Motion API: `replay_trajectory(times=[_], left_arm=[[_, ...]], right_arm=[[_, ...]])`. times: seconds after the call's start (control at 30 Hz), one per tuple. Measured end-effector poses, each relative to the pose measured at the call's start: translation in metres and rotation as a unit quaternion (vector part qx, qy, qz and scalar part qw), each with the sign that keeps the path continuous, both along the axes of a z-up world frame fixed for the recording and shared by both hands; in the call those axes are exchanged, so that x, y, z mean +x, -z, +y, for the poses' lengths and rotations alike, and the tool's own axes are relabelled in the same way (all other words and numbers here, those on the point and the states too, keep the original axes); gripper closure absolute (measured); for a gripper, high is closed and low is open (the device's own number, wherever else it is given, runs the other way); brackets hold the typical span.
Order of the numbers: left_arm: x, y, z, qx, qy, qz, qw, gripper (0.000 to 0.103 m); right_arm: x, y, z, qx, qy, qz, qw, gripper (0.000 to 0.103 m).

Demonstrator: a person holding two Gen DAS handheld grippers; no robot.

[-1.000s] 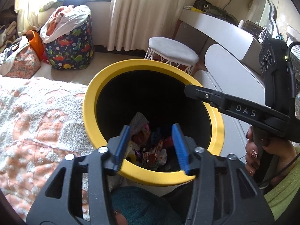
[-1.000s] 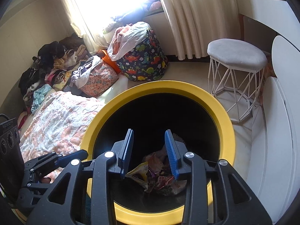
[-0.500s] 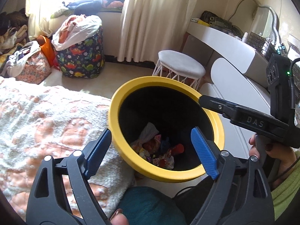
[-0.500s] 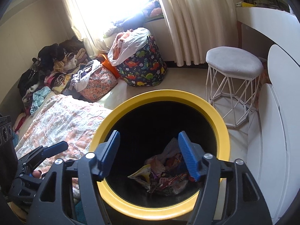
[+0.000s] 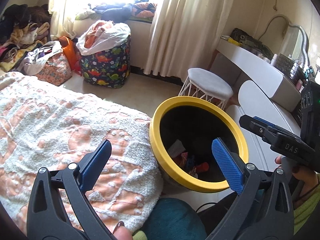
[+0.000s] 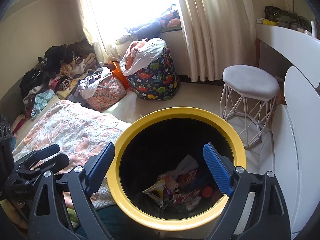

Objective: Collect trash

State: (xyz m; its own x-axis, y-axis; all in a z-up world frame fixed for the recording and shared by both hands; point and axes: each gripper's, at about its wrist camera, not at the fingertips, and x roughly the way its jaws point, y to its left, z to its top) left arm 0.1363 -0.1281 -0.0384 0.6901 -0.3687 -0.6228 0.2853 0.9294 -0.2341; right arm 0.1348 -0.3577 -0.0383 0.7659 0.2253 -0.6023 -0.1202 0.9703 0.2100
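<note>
Trash (image 6: pixel 176 192) — crumpled snack wrappers and a white scrap — lies heaped at the bottom of the yellow-rimmed bin (image 6: pixel 238 140), directly below and ahead of the right tool (image 6: pixel 160 170). Both tools have just been opening and stand released, with nothing between their blue pads; the left tool (image 5: pixel 162 162) straddles the bin's near rim and the orange-patterned blanket (image 5: pixel 60 124) beside it. Judging by this, a drop is finished. To do the next pickup well, lift clear of the rim before swinging away — the wide jaws could clip it and tip the bin.
</note>
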Motion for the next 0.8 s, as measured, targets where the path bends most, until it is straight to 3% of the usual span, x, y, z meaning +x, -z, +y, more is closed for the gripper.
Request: replay_trajectory(times=[0.2, 0.8], left_arm=[[-0.004, -0.005, 0.013, 0.004, -0.022, -0.007, 0.9997, 0.01], [-0.038, -0.015, 0.07, 0.02, -0.103, -0.041, 0.9936, 0.01]], right_arm=[[-0.006, -0.006, 0.012, -0.01, -0.004, -0.011, 1.0, 0.007], [-0.052, -0.024, 0.053, -0.019, -0.002, -0.1, 0.995, 0.007]])
